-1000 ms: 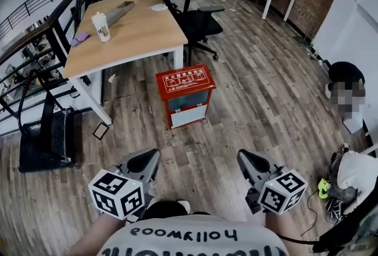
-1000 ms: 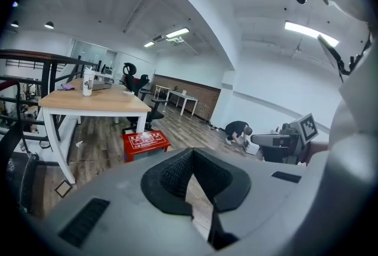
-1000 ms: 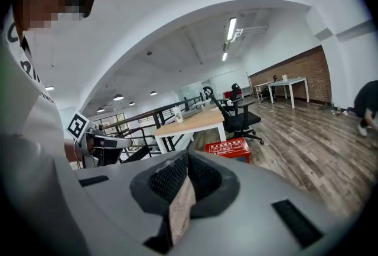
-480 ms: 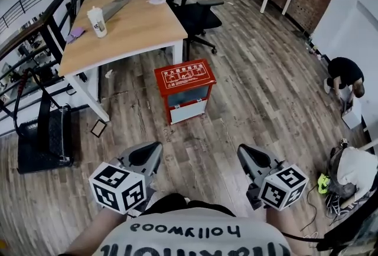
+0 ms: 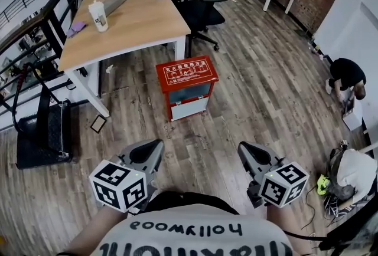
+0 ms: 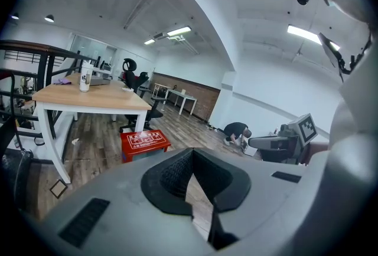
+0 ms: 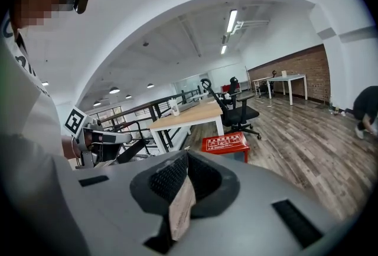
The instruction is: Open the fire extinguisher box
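The red fire extinguisher box [image 5: 186,87] stands on the wooden floor in front of the desk, its lid with white print down and a pale front panel facing me. My left gripper [image 5: 157,144] and right gripper [image 5: 241,148] are held low near my body, well short of the box and pointing toward it. Both are shut with nothing held. In the left gripper view the box [image 6: 144,141] lies beyond the closed left gripper [image 6: 191,152]. It also shows as the box [image 7: 226,143] past the right gripper [image 7: 186,154] in the right gripper view.
A wooden desk [image 5: 124,13] with a cup [image 5: 97,16] stands behind the box, with a black office chair [image 5: 198,10] beside it. A black railing and a dark stand [image 5: 41,137] are at left. A person [image 5: 345,75] crouches at right near bags [image 5: 354,172].
Both grippers have shifted slightly and stay shut. The head view has moved a little, so the box sits a bit higher in it. The box itself has not moved.
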`<state>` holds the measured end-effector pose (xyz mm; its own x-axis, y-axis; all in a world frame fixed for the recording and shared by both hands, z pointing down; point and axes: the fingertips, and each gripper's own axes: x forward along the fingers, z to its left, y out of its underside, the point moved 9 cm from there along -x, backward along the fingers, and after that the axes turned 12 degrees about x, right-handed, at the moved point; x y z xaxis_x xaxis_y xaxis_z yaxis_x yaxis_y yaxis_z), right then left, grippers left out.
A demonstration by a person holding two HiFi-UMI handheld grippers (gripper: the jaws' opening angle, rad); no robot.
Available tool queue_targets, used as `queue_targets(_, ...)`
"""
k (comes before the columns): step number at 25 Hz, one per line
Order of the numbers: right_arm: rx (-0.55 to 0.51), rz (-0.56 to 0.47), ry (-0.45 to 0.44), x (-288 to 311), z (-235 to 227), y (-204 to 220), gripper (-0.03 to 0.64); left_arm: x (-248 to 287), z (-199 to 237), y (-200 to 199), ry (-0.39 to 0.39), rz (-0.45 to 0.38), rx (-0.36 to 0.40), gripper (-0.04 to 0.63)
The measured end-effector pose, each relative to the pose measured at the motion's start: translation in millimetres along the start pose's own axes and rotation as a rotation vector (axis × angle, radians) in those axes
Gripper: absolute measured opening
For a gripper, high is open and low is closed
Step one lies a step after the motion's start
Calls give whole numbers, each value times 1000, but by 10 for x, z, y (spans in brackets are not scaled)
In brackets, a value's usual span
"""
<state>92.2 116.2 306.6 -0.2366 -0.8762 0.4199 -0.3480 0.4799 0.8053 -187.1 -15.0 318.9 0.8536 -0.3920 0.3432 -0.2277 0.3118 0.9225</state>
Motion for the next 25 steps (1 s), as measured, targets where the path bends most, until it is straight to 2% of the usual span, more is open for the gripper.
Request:
queue_targets(9,0,11,-13,32,-134,-44,9,92,-39,-29,-22,-1,2,6)
queue_targets(14,-39,54,-41,96,-306,-145,9,222,-46,-17,-81,-32,-70,6)
queue_targets(25,-90,110,-131,213,-1149,-804,9,834,-308,-250,-215,-15,-125,6)
